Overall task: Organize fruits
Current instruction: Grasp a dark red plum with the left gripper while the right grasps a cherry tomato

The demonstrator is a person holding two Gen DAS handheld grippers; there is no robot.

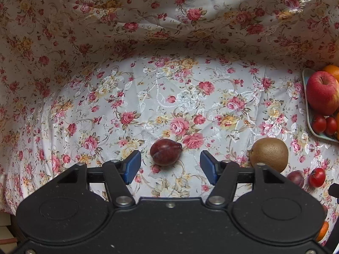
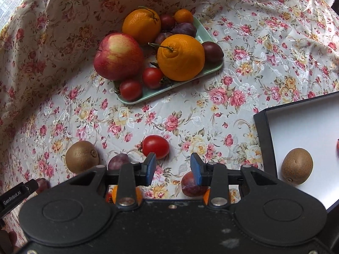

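the left hand-held gripper hangs over the bench with its jaws standing wide and empty; a small dark red plum lies on the floral cloth just ahead of the blue pads, between their lines and touching neither. judged by its look, the plum is light, smooth-skinned and soft enough to bruise: take it across its widest middle, pads on opposite flanks, with light pressure. its skin is glossy, mottled maroon, and one end is slightly pointed. a brown fuzzy kiwi lies near, to its right.

the right hand-held gripper is also empty, with its jaws moderately apart. a red oval tomato lies just ahead of its left pad; another dark plum shows partly under the right pad. farther off, a pale green rectangular tray carries an apple, oranges, tomatoes and plums. a black-rimmed white box at the right holds one kiwi.
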